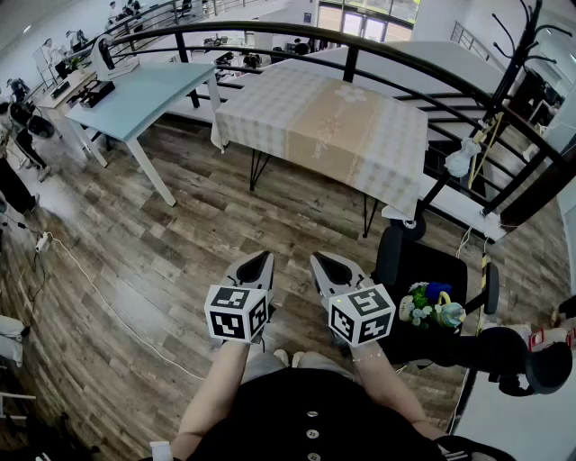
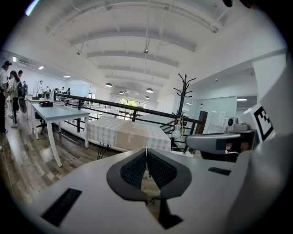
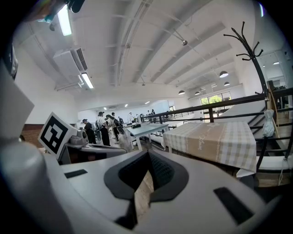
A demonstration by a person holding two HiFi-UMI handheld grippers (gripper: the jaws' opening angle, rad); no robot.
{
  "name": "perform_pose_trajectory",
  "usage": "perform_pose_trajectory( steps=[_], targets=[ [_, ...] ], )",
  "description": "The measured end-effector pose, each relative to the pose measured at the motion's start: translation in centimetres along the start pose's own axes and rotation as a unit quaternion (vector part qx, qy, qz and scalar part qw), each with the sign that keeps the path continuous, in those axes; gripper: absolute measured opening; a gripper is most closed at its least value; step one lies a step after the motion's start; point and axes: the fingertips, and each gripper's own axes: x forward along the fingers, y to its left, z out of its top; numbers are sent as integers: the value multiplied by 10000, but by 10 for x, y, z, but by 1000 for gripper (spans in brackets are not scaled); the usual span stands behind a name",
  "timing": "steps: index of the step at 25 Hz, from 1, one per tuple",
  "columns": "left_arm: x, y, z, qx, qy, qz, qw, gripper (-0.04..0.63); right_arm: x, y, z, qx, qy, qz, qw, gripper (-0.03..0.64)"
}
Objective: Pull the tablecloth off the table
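Beige checked tablecloth [image 1: 324, 126]: spread flat, edges hanging.
Left gripper [image 1: 256, 266]: jaws together, empty, well short of cloth.
Right gripper [image 1: 326, 267]: jaws together, empty.

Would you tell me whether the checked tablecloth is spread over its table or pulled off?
Spread: the tablecloth lies flat and smooth, its edges hanging down on every visible side.

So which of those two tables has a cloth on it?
The right one, beside the black railing: a checked beige tablecloth covers it; the light-blue table has none.
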Motion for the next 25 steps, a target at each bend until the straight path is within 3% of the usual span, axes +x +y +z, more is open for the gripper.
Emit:
perform_pose_trajectory(
  steps=[6,14,21,25],
  targets=[
    [7,-9,-3,-23,36,-78,10000,18,1,1,-2,-21,53,132,9999,26],
    [19,-23,-6,-126,28,-175,9998,18,-8,-10,8,44,-301,178,9994,26],
    [34,-37,-8,-587,-23,-313,9978,18,-17,-35,-3,80,-166,36,9998,28],
    [50,-39,-8,-664,57,-416,9969,18,-12,-48,-9,177,-37,14,9998,28]
  ],
)
